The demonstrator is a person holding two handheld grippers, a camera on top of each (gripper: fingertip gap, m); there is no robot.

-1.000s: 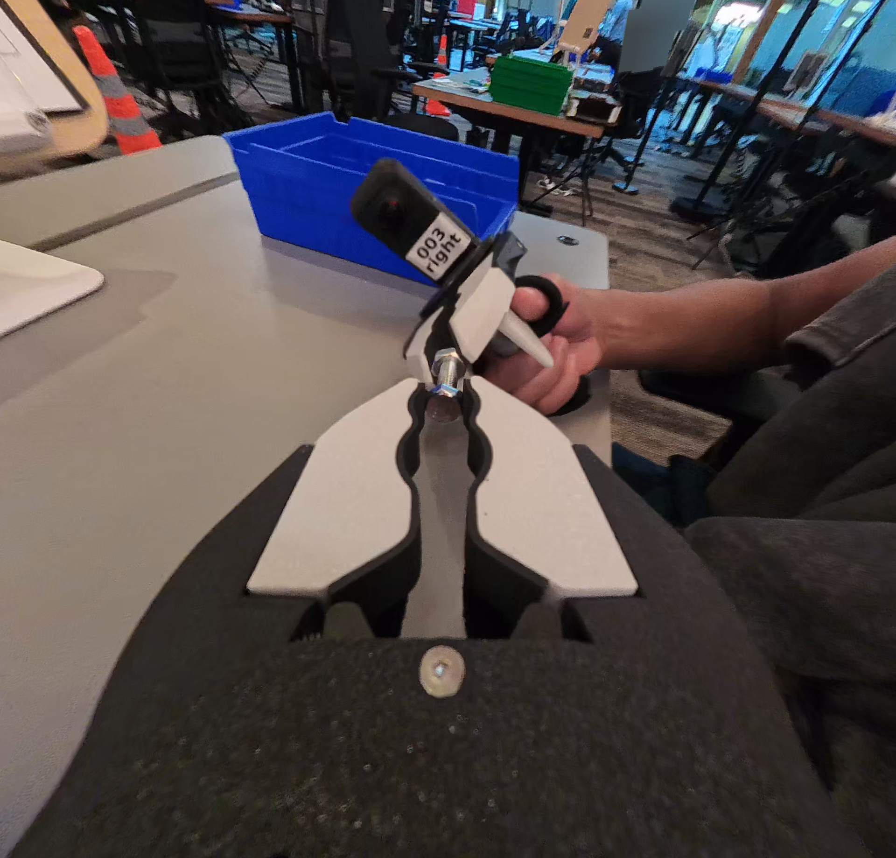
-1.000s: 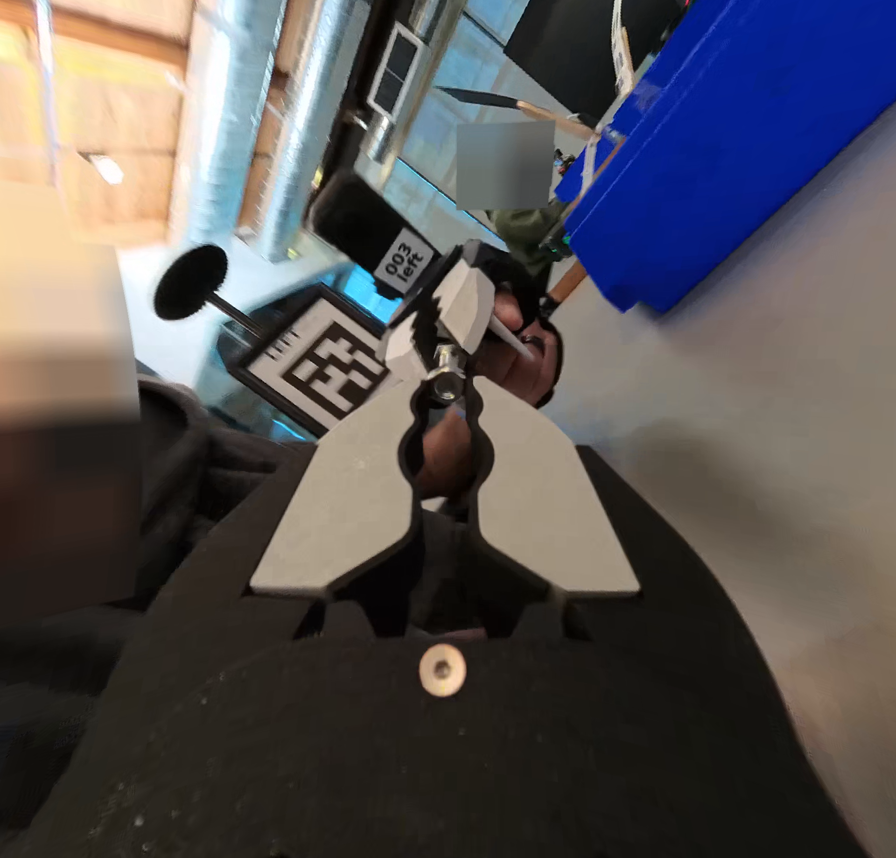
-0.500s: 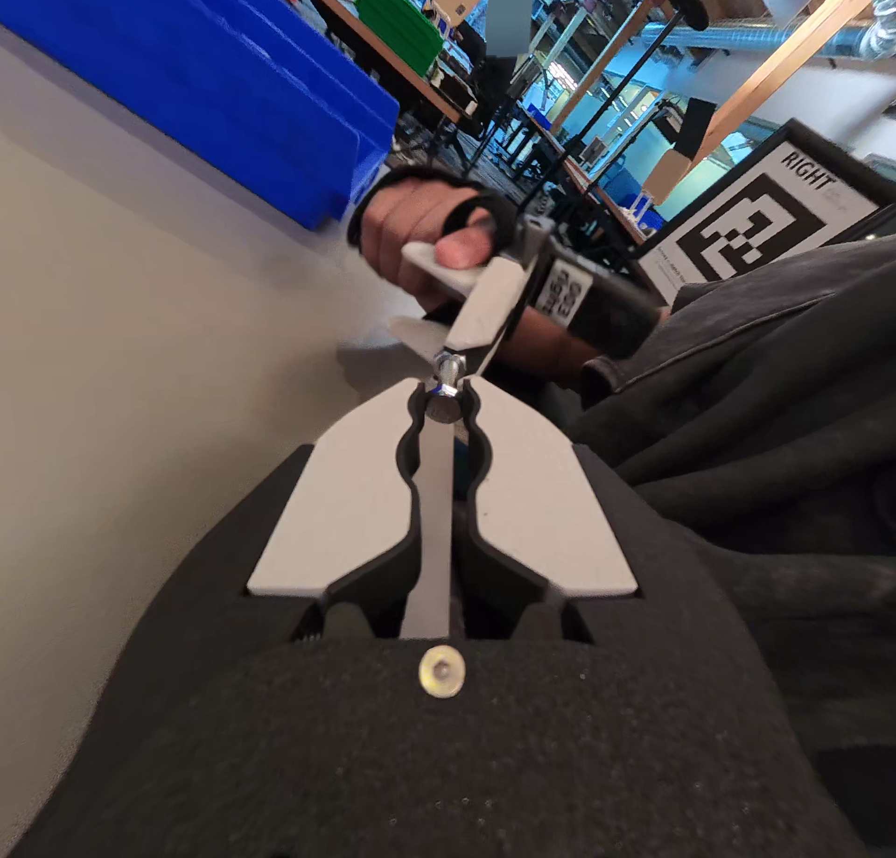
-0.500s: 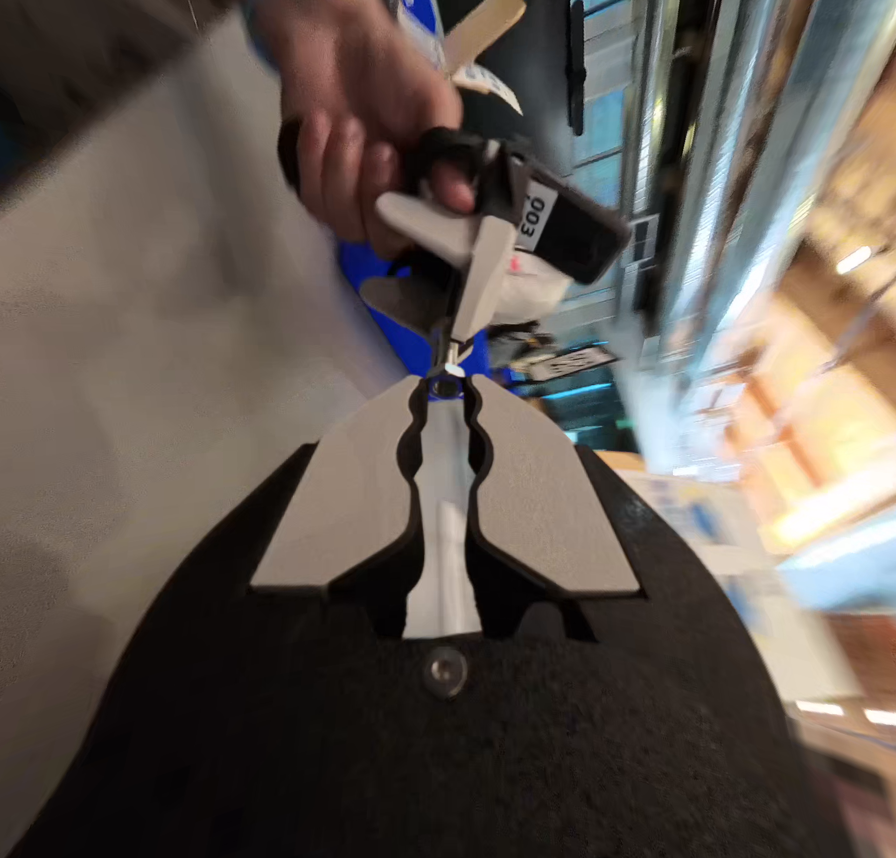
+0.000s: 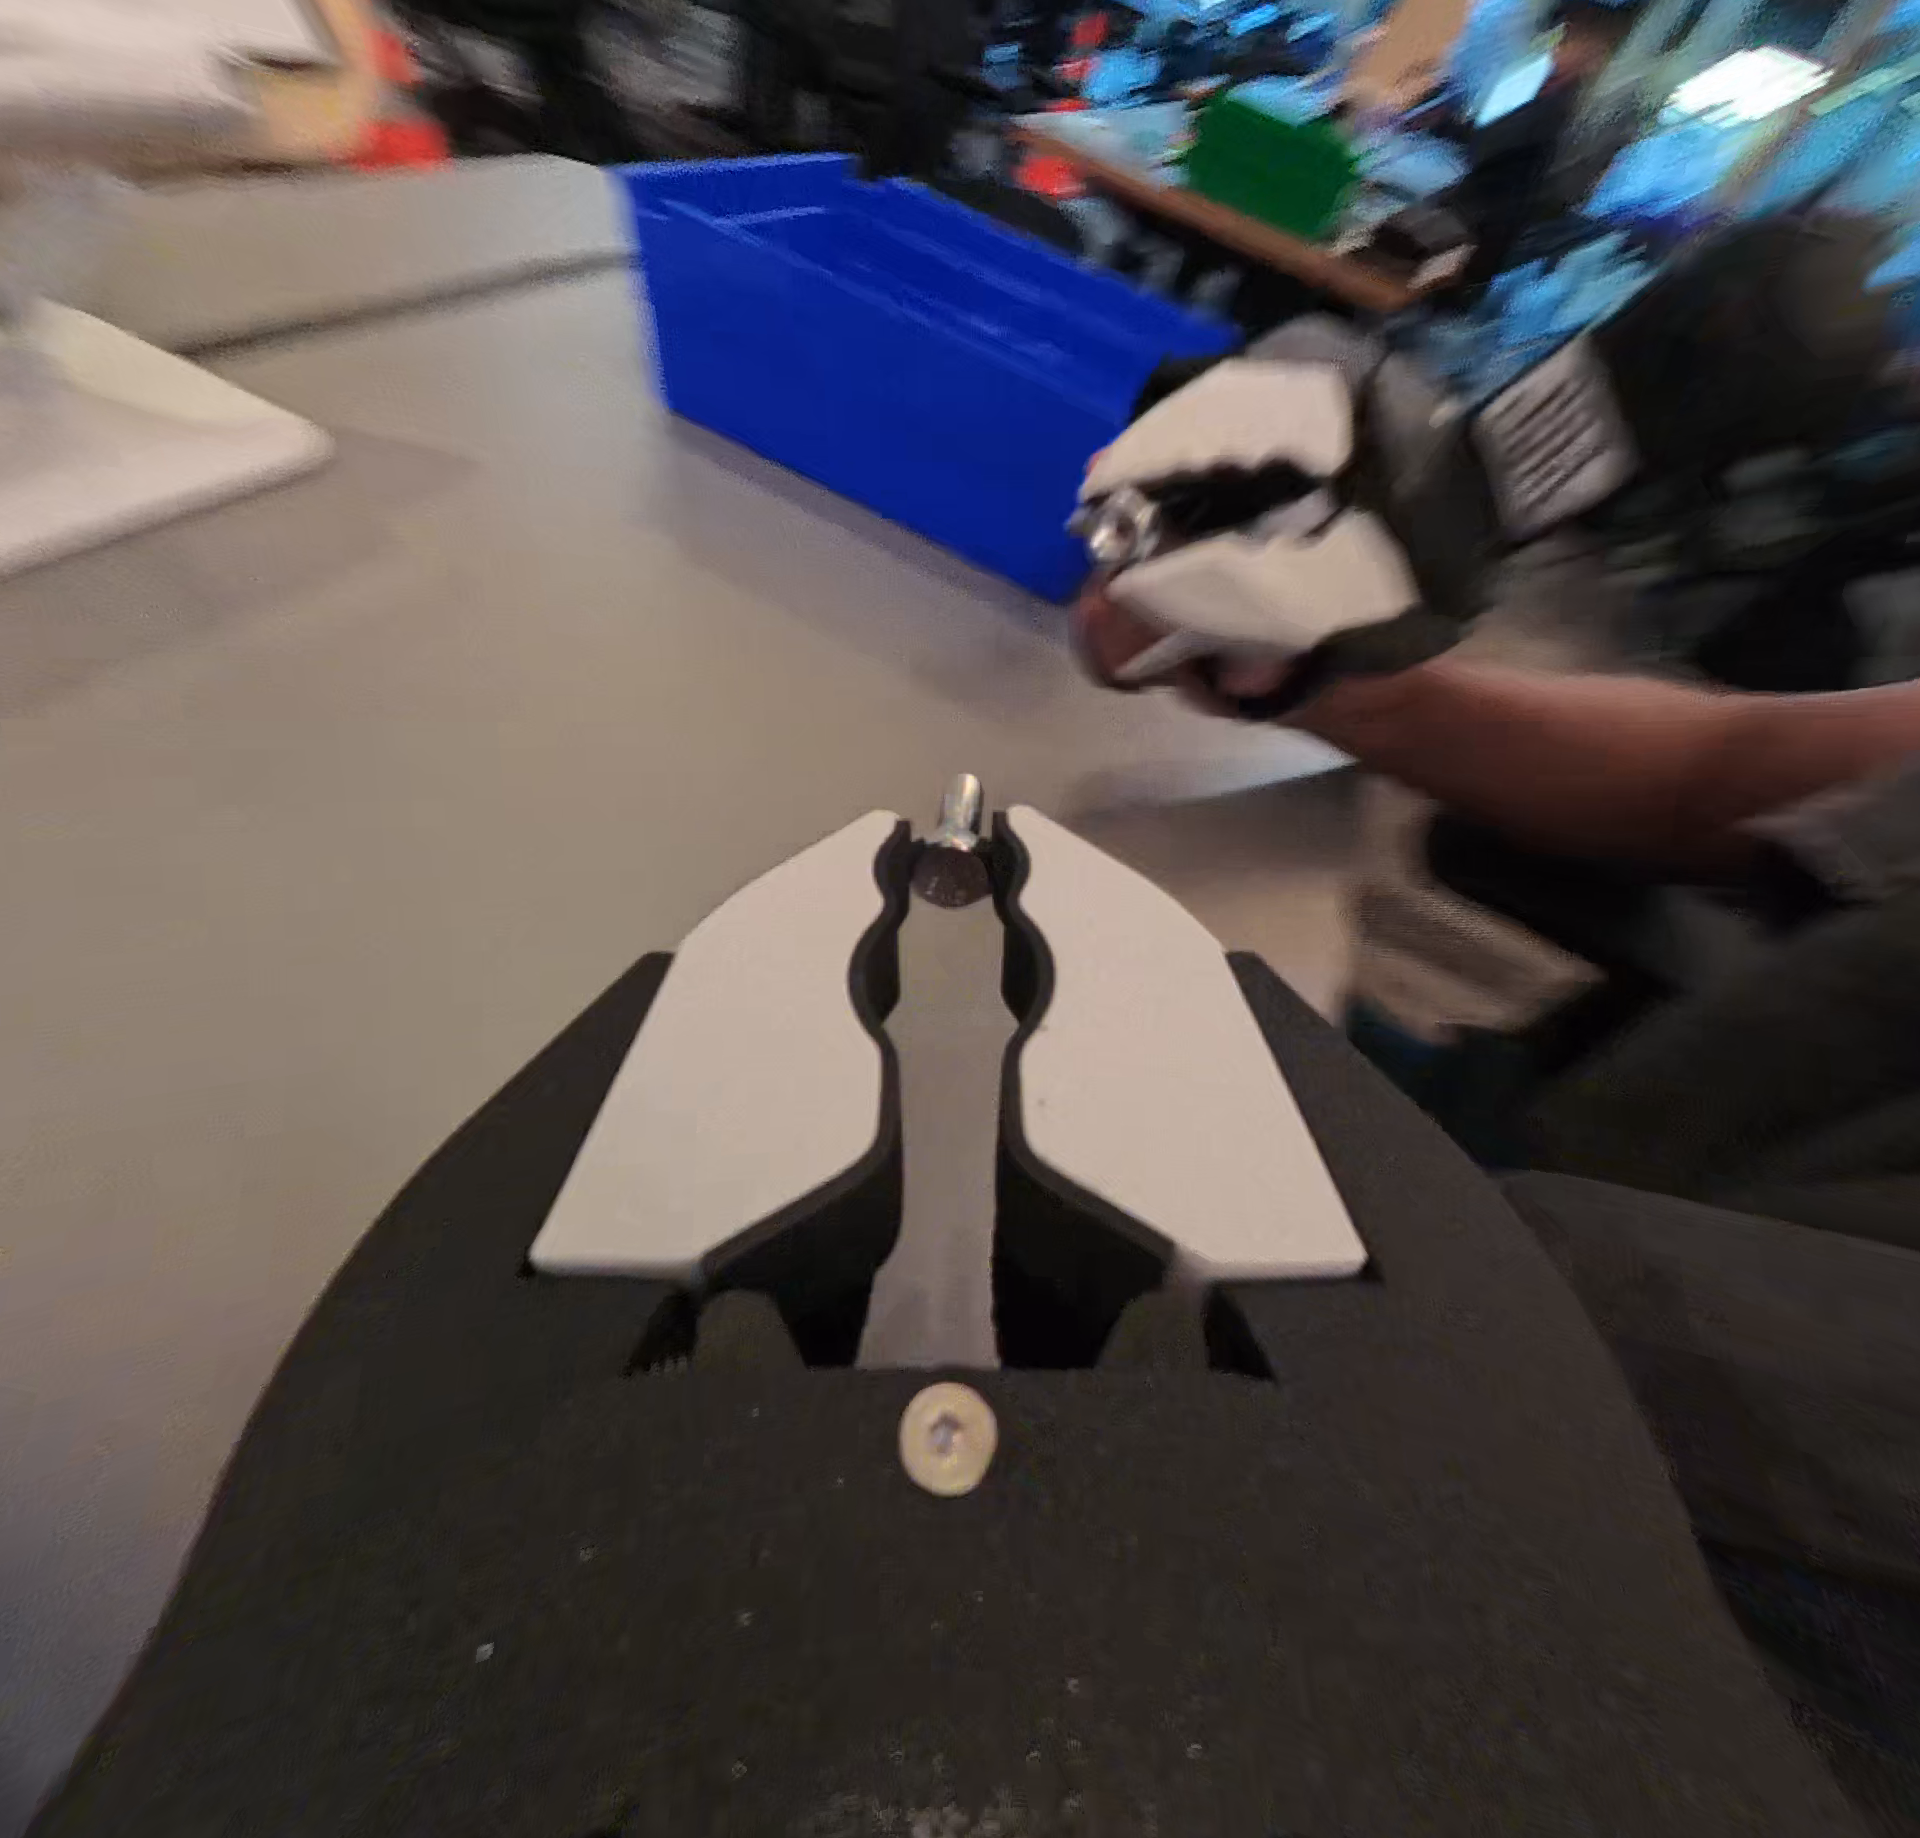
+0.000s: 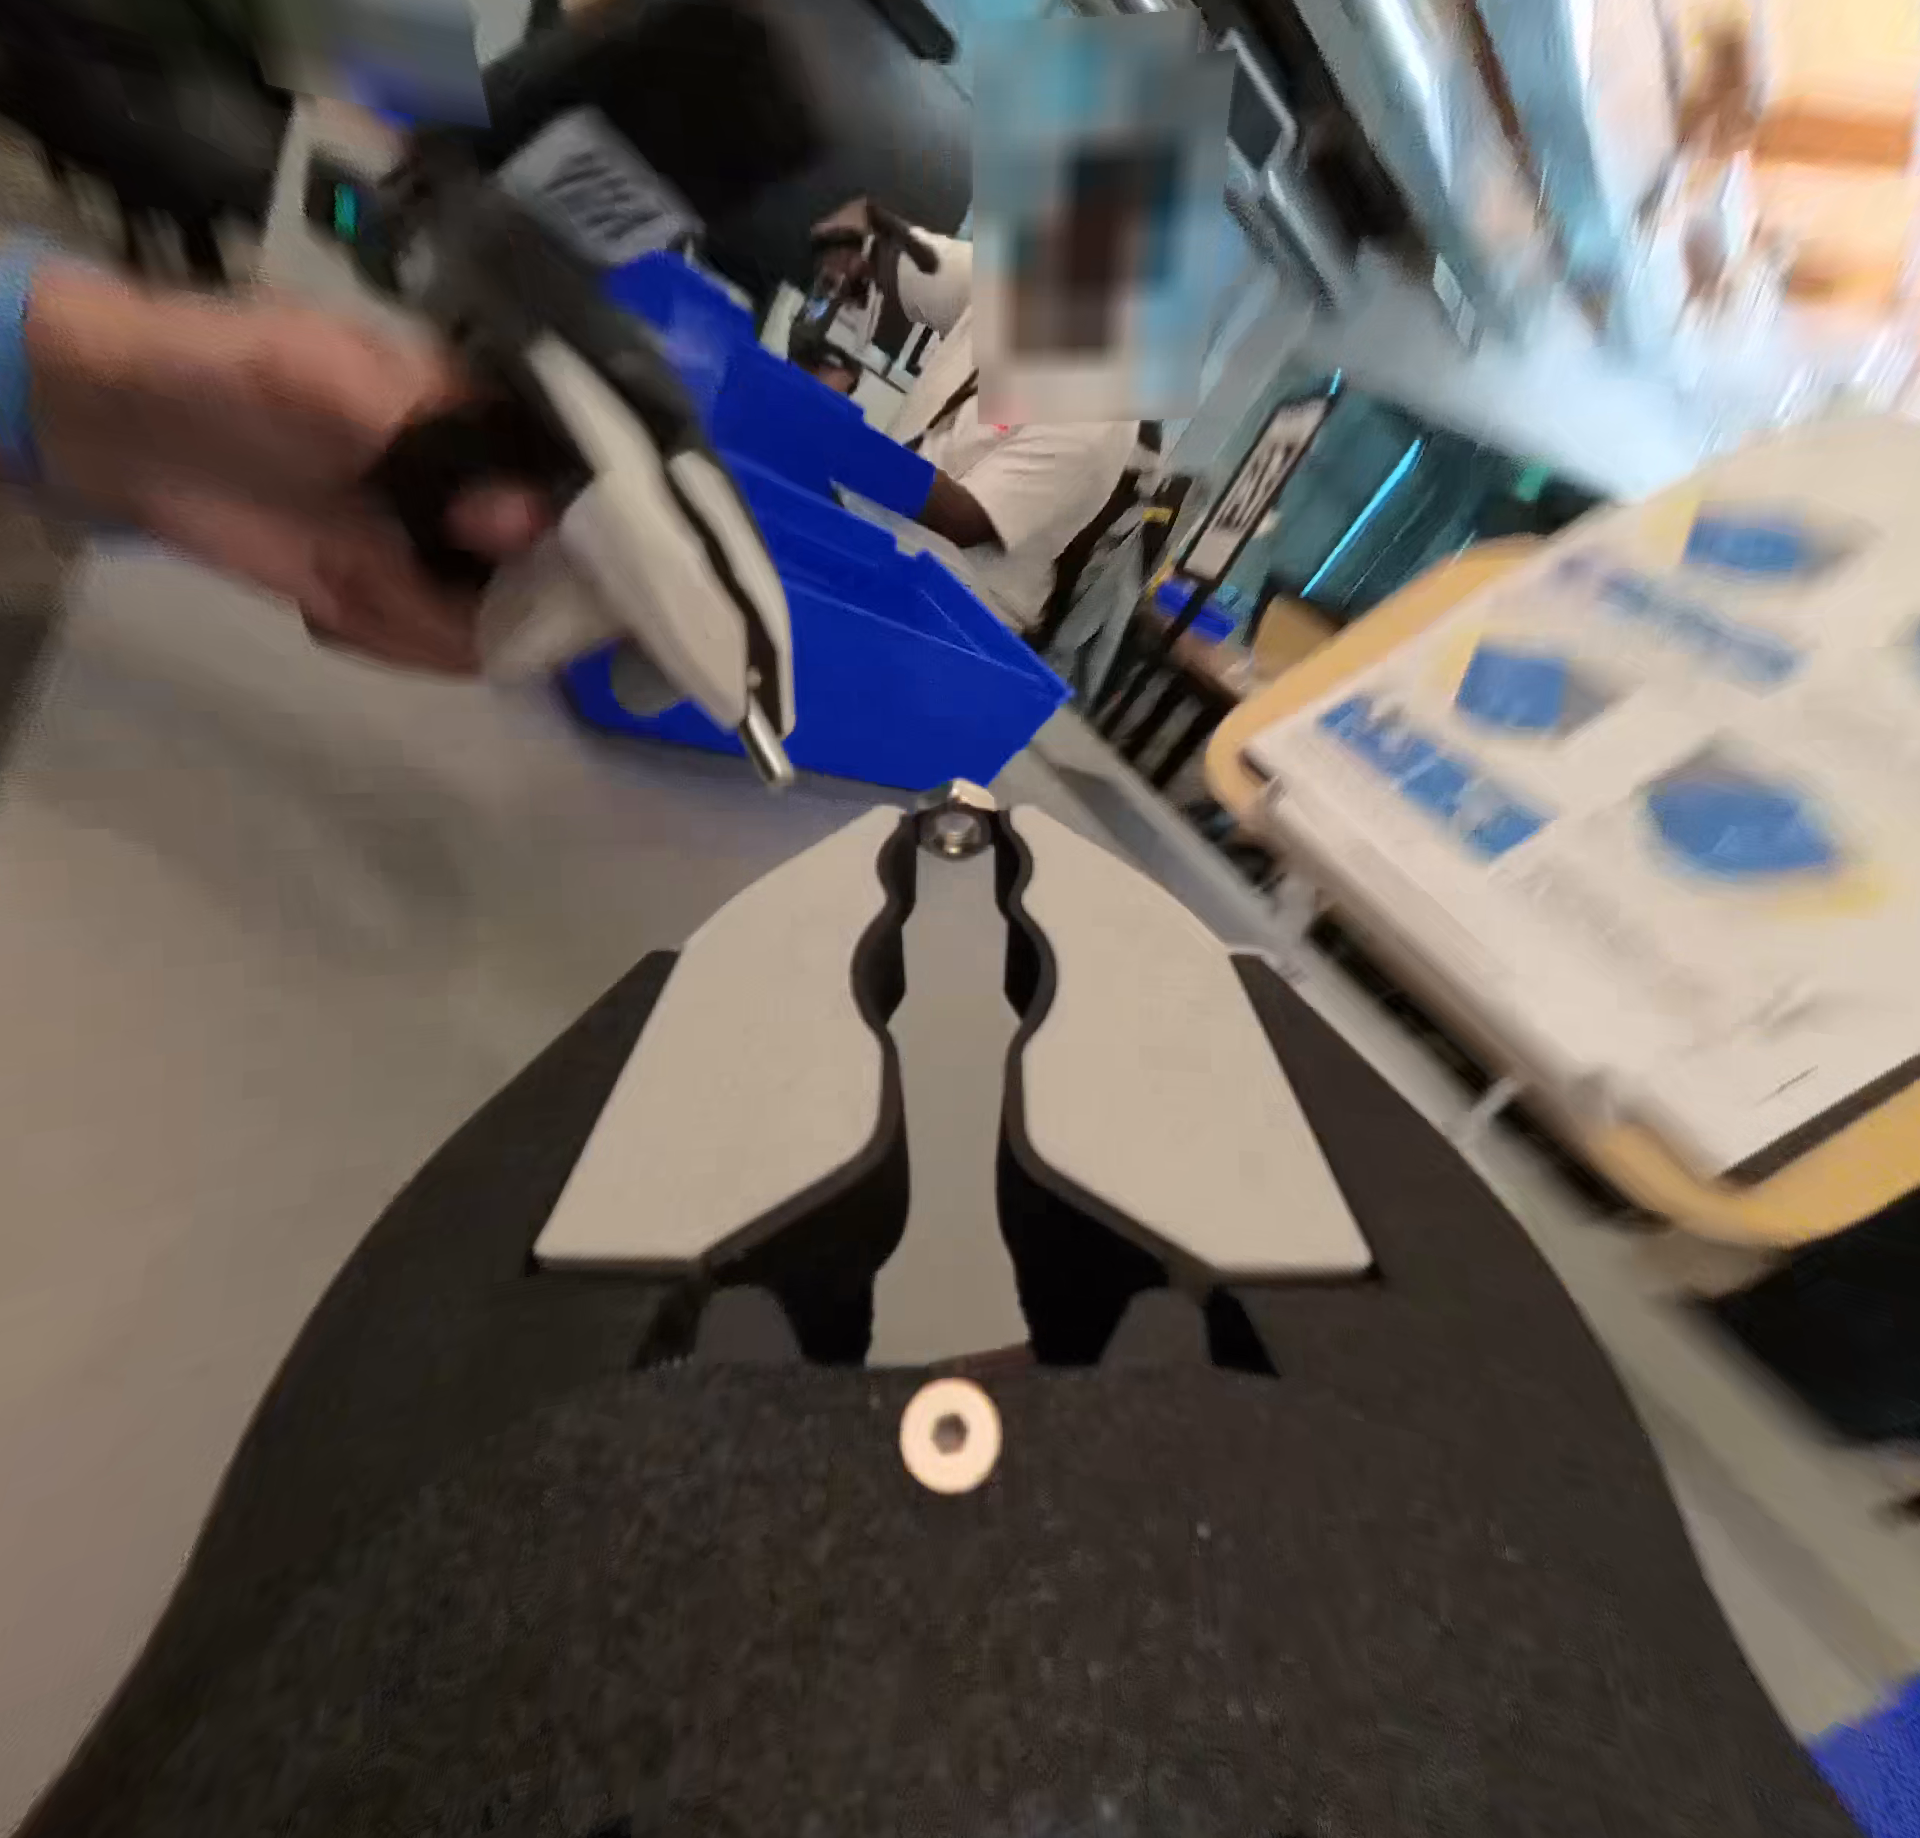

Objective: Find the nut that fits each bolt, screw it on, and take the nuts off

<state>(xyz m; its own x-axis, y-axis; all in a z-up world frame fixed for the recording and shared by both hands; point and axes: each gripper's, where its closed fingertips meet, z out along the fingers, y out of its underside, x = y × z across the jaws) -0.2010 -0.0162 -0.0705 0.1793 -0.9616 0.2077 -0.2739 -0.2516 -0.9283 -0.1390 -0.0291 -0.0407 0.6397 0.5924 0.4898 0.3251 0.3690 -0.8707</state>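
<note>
- Now the left gripper [image 5: 951,838] pinches a bolt [image 5: 954,843] by its head, over bare grey table [image 5: 416,749].
- Well apart, the right gripper [image 6: 956,832] clamps a nut [image 6: 956,830]; blue bin [image 5: 883,334] stands behind.

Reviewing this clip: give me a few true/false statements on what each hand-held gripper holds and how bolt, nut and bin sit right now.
1. The left hand-held gripper clamps the bolt by its head. True.
2. The nut is threaded on the bolt. False: the nut sits alone in the right hand-held gripper, apart from the bolt.
3. The right hand-held gripper is empty. False: it is shut on the nut.
4. A blue bin stands on the grey table. True.
5. The bolt lies in the blue bin. False: it is held above the table.
</note>
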